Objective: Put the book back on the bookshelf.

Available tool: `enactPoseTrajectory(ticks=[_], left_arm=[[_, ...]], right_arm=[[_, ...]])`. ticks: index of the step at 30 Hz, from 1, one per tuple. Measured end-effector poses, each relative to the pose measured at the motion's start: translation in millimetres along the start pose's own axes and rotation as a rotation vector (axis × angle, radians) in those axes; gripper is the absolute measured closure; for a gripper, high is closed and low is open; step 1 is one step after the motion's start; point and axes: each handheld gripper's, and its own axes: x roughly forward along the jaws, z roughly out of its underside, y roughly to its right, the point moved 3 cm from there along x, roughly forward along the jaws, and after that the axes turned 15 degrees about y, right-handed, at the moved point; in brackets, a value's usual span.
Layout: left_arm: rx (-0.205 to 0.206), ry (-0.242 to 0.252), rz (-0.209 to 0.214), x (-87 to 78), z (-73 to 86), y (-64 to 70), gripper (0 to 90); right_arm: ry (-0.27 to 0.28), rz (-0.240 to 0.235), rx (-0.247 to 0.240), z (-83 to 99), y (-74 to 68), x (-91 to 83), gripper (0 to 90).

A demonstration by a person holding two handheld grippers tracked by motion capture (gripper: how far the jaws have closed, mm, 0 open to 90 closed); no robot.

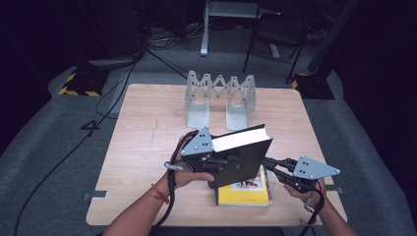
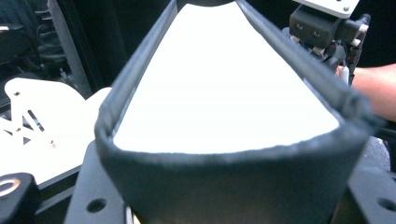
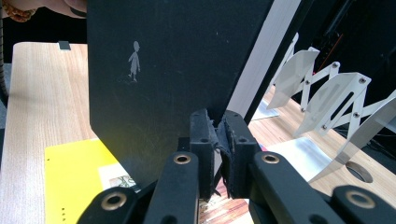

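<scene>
Holding the black book by its spine end, the left gripper has its jaws clamped on it, lifted and tilted above the near middle of the wooden table; beneath lies a yellow book; at the right, the right gripper is pinched narrow on the black cover's lower corner; far off stands a white folding rack.
</scene>
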Motion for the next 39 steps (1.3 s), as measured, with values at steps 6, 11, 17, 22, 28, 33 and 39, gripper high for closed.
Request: enactPoseTrajectory(ticks=[6,11,17,22,28,33,39], left_arm=[[0.012,-0.008,0.018,1.2,-2.1,2.3,47.7],[-0.003,-0.003,0.007,1.0,-2.0,2.3,49.3],[-0.005,0.007,-0.006,1.7,-2.0,3.7,50.4],[0.005,0.01,-0.032,3.2,-3.7,2.8,51.3],[0.025,0.011,-0.072,3.6,-6.7,0.5,51.9],[0.038,0.012,-0.095,2.6,-9.4,-2.4,52.1],[0.046,0.016,-0.13,-1.6,-11.6,-8.8,52.2]], right_arm=[[-0.015,0.008,0.005,1.9,-0.1,1.8,68.7],[-0.06,0.031,0.048,8.8,7.5,-4.1,46.7],[-0.179,0.109,0.115,38.0,28.5,-23.3,37.0],[-0.323,0.204,0.166,77.8,49.1,-46.4,29.9],[-0.392,0.296,0.246,109.4,68.7,-65.8,24.4],[-0.392,0.31,0.292,122.2,75.3,-68.6,23.0],[-0.414,0.294,0.298,132.1,74.5,-68.4,20.7]])
